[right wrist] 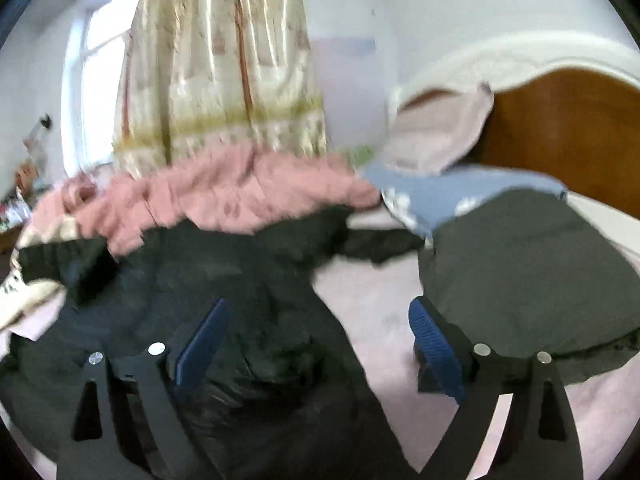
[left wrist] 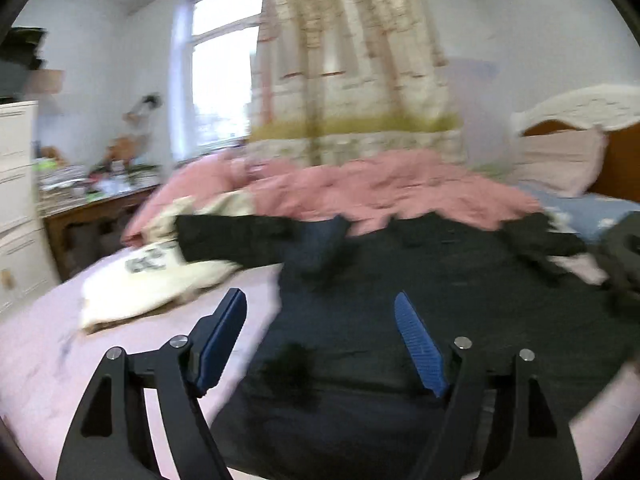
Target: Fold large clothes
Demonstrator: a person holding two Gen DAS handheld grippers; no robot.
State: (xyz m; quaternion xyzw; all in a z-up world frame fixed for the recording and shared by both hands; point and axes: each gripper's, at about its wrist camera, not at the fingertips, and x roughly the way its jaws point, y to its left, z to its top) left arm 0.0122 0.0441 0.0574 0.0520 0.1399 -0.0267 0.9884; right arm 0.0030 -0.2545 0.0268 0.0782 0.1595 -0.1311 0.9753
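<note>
2 handheld grippers hover over 1 large black garment (left wrist: 420,280) spread across a bed's pale pink sheet (left wrist: 36,352), both views motion-blurred. The left gripper (left wrist: 320,300) stands with its 2 blue-padded fingers wide apart, nothing between them, the black cloth lying below. The right gripper (right wrist: 320,306) is likewise spread wide and holds nothing; its left finger hangs over the black garment (right wrist: 180,300), its right over the bare sheet (right wrist: 360,320) beside a second dark grey garment (right wrist: 520,272). Behind the black garment lies 1 rumpled pink quilt (left wrist: 360,188), with 1 blue patterned cloth (right wrist: 460,196) and 1 pink pillow (right wrist: 436,136) toward the wooden headboard (right wrist: 568,132). 1 cream floral curtain (left wrist: 348,60) hangs beside 1 window (left wrist: 220,72).

Only the left wrist view shows 1 white printed garment (left wrist: 152,280) left of the black one, 1 cluttered wooden desk (left wrist: 92,208) and 1 white drawer unit (left wrist: 18,200). Only the right wrist view shows the grey garment's full mound and most of the headboard.
</note>
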